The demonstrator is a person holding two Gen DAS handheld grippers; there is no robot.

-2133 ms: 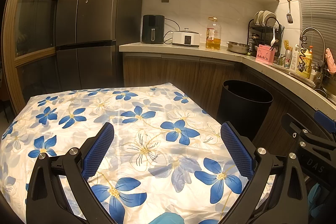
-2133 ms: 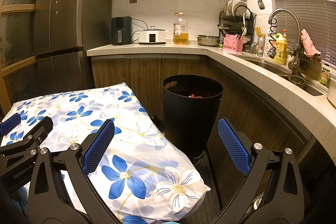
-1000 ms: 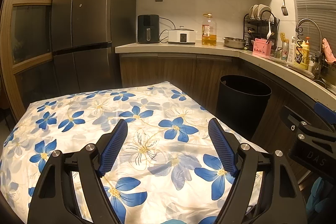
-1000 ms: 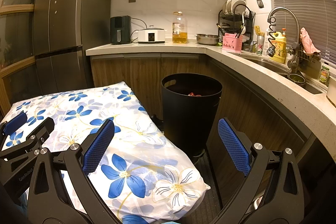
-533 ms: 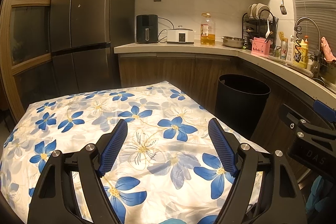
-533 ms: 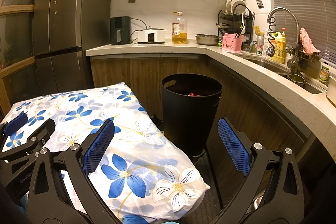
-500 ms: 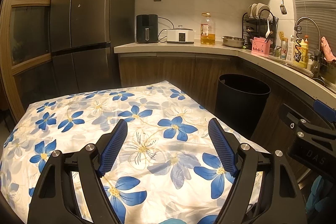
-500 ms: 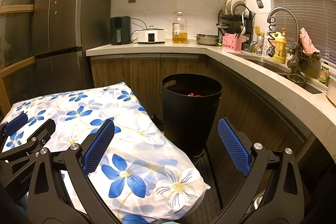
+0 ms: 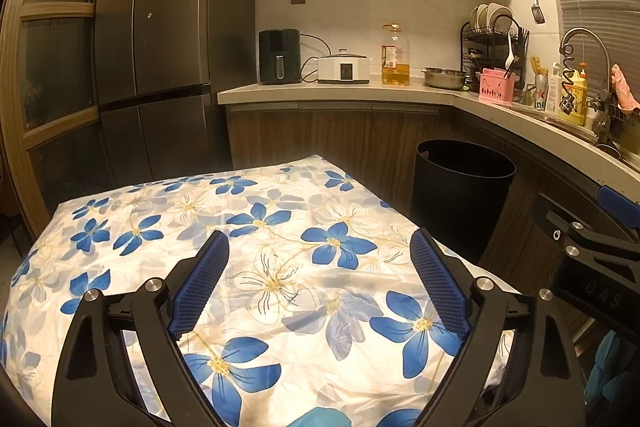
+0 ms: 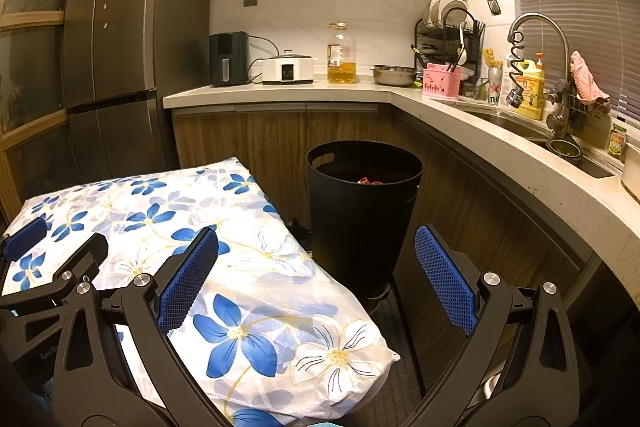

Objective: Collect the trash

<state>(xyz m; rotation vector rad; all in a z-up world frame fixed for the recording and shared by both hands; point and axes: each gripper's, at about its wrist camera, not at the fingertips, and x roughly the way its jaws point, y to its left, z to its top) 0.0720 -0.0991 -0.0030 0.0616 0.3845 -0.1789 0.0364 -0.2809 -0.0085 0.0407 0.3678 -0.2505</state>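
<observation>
Both your grippers are spread wide, holding nothing: left gripper point(image 9: 316, 283) over the floral cloth point(image 9: 256, 227), right gripper point(image 10: 316, 275) off its edge. Black trash bin point(image 10: 362, 211) sits at twelve o'clock from your right, something reddish inside point(image 10: 370, 180), probably trash.

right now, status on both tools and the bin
Left tool open, empty, over floral cloth. Right tool open, empty. Black bin upright beside table, something red inside. Nothing blocking.
</observation>
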